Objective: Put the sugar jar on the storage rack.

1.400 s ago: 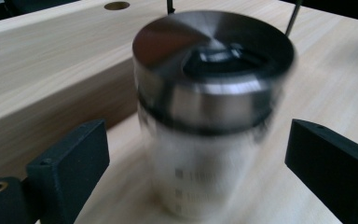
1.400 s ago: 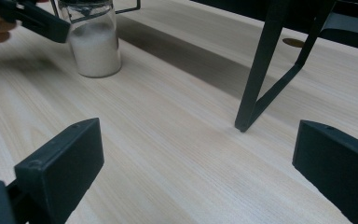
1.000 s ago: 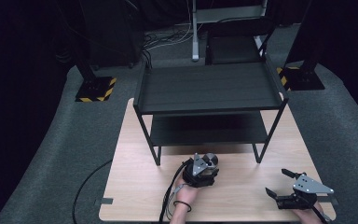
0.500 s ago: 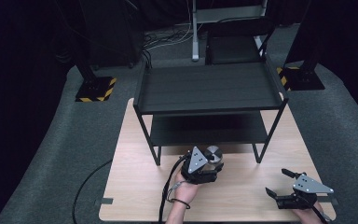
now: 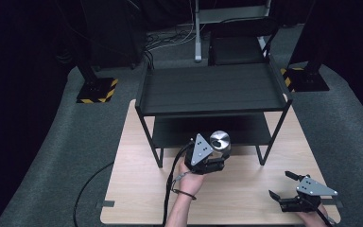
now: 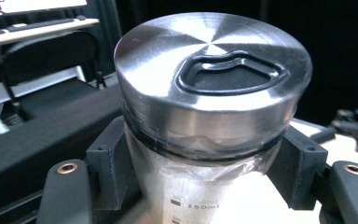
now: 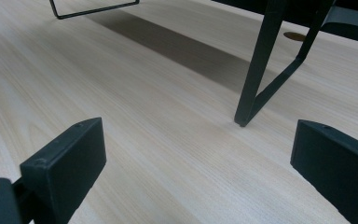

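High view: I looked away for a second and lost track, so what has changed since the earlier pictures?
The left gripper, still shut on the steel-lidded jar, has carried it up and toward the black shelf rack; the lid now shows clearly beside the grey plate. Nothing was grasped or released. The right gripper stays open in the same spot above the wooden table, and the rack has not moved.

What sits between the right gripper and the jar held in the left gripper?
Bare wooden table, as the high view shows. The right gripper rests open near the table's corner; the left gripper grips the steel-lidded jar before the black shelf rack.
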